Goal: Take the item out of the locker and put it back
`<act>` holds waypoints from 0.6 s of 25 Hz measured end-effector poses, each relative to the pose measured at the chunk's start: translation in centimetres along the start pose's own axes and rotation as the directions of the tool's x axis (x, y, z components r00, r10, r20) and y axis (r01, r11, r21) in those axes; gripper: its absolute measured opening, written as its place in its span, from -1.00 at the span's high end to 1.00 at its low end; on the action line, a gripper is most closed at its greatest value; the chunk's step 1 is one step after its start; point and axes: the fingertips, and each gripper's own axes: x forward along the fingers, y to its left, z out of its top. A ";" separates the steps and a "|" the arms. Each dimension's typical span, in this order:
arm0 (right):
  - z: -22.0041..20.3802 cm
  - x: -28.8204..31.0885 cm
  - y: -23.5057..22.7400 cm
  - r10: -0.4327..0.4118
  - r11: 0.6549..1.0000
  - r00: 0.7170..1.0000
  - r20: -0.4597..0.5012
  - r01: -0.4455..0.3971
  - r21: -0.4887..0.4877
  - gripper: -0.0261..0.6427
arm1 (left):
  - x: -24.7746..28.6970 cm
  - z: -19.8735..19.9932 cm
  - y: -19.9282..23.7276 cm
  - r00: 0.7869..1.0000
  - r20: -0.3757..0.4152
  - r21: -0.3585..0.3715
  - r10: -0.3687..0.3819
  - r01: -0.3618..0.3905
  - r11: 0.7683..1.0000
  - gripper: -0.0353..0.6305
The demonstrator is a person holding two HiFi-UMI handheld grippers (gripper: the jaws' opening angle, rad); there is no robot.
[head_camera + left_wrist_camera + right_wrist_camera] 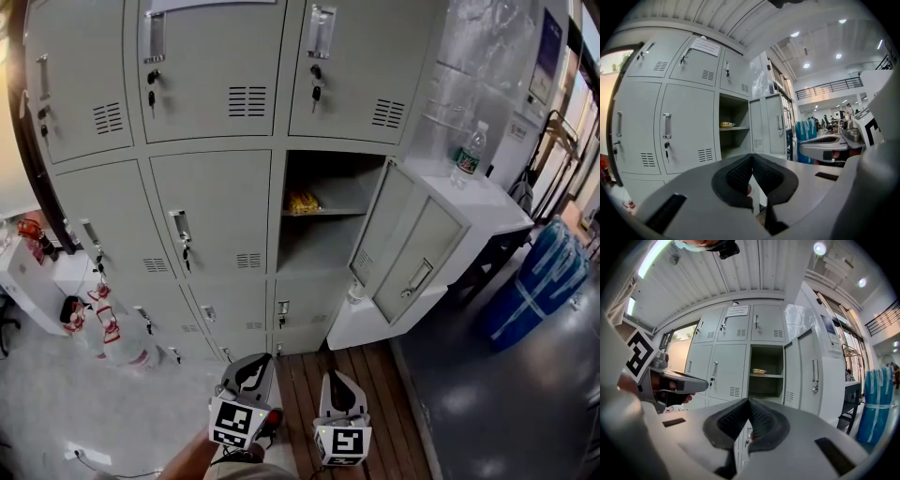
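A small yellow item (302, 201) lies on the shelf inside the one open locker compartment (323, 234), and it also shows in the left gripper view (726, 124) and the right gripper view (760, 371). The compartment's grey door (412, 248) is swung wide to the right. Both grippers hang low in front of the lockers, well away from the shelf. My left gripper (254, 360) (751, 158) has its jaws together with nothing between them. My right gripper (337, 378) (748, 401) is shut too, and empty.
The other locker doors (211, 216) are closed, with keys in their locks. A water bottle (472, 152) stands on a white cabinet top (487, 206) to the right. A blue wrapped bundle (539, 281) stands beyond it. Spray bottles (108, 328) sit at lower left. Wooden slats (305, 375) lie underfoot.
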 end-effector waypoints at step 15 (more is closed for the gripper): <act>0.2 -0.1 -0.4 -0.008 1.000 1.000 0.012 0.008 0.005 0.87 | 0.3 -0.2 -0.4 1.000 -0.005 0.003 0.000 0.000 1.000 0.83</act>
